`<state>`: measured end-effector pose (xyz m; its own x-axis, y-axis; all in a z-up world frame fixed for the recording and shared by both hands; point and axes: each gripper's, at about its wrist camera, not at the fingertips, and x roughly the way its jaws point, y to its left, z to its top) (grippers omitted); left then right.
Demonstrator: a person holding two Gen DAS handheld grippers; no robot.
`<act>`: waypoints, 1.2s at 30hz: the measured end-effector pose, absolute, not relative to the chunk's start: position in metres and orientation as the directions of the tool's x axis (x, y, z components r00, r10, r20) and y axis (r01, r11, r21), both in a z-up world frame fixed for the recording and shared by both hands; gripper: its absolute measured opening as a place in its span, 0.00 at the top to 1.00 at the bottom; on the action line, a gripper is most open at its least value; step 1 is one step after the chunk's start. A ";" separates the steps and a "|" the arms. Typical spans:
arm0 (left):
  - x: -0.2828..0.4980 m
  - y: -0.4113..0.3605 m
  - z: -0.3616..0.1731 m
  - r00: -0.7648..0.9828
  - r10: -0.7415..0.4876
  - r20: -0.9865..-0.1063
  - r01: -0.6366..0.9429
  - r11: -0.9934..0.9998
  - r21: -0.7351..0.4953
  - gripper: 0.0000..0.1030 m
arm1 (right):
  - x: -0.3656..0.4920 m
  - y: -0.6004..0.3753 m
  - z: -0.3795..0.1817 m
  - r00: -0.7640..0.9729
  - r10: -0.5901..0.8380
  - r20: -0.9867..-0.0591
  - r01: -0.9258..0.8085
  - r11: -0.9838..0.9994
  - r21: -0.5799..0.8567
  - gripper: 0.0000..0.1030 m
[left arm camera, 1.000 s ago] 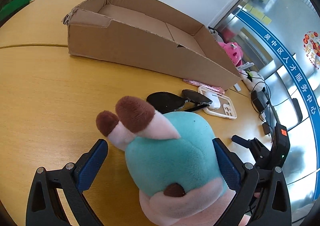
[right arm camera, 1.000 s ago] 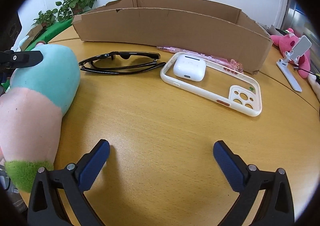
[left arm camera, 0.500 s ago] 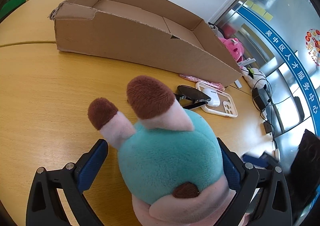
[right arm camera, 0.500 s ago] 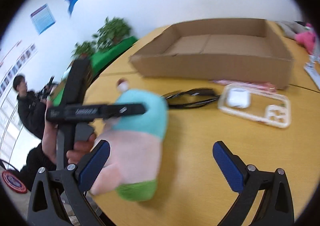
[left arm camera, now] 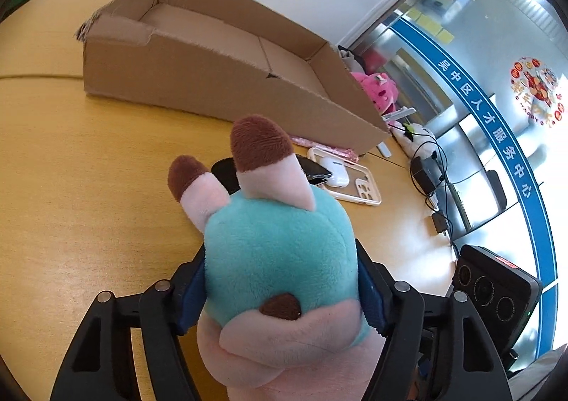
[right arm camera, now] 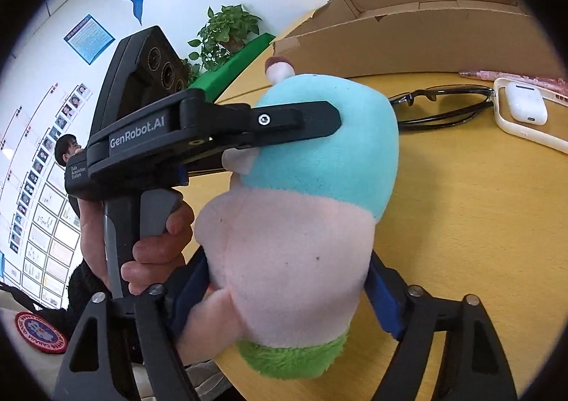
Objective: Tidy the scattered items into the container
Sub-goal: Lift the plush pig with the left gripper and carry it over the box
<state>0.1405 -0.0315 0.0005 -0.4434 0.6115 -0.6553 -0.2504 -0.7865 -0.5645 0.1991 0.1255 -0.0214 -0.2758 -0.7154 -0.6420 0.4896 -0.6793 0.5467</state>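
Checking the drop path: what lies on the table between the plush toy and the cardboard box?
In the left wrist view, sunglasses lie just behind the plush toy; a pink pen lies along the cardboard box.

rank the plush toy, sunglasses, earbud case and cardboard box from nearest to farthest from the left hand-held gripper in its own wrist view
1. Plush toy: between the closing jaws of the left hand-held gripper.
2. Sunglasses: just beyond the toy's ears, partly hidden.
3. Earbud case: slightly farther right, inside the phone case frame.
4. Cardboard box: farthest, across the table.

The left gripper (right arm camera: 227,138) reads "GenRobot.AI" (smaller: "Data Acquisition System"); the blue window band (left arm camera: 497,138) reads "吴中区人才服务中心".
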 end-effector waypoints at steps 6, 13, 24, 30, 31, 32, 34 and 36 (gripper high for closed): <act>0.136 -0.028 0.058 -0.514 0.625 -0.588 -0.357 -0.779 -0.515 0.27 | 0.202 0.129 0.011 -0.370 -0.716 -0.592 0.547 -0.683 0.484 0.29; 0.112 -0.025 0.149 -0.624 0.622 -0.473 -0.466 -0.782 -0.413 0.27 | 0.183 0.131 0.087 -0.515 -0.689 -0.510 0.612 -0.712 0.343 0.29; 0.053 -0.030 0.307 -0.774 0.546 -0.322 -0.507 -0.838 -0.202 0.27 | 0.119 0.125 0.227 -0.610 -0.708 -0.357 0.693 -0.695 0.194 0.29; -0.009 -0.053 0.338 -0.799 0.482 -0.359 -0.451 -0.876 -0.171 0.27 | 0.056 0.111 0.267 -0.583 -0.735 -0.347 0.721 -0.665 0.198 0.29; -0.022 -0.058 0.338 -0.799 0.470 -0.375 -0.438 -0.882 -0.173 0.27 | 0.044 0.109 0.269 -0.574 -0.739 -0.354 0.722 -0.660 0.207 0.29; -0.035 -0.061 0.337 -0.799 0.458 -0.390 -0.425 -0.888 -0.173 0.27 | 0.030 0.106 0.269 -0.558 -0.746 -0.363 0.726 -0.651 0.224 0.29; -0.064 -0.063 0.330 -0.790 0.439 -0.429 -0.408 -0.898 -0.167 0.27 | 0.000 0.100 0.268 -0.522 -0.763 -0.383 0.730 -0.631 0.262 0.29; -0.094 -0.066 0.318 -0.771 0.435 -0.465 -0.398 -0.899 -0.180 0.27 | -0.025 0.098 0.262 -0.491 -0.769 -0.410 0.714 -0.625 0.315 0.29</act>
<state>-0.0938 -0.0662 0.3177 -0.7712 0.4350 -0.4648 -0.3985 -0.8992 -0.1805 -0.0247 0.0978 0.2615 -0.4915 -0.7686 -0.4096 0.7143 -0.6248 0.3153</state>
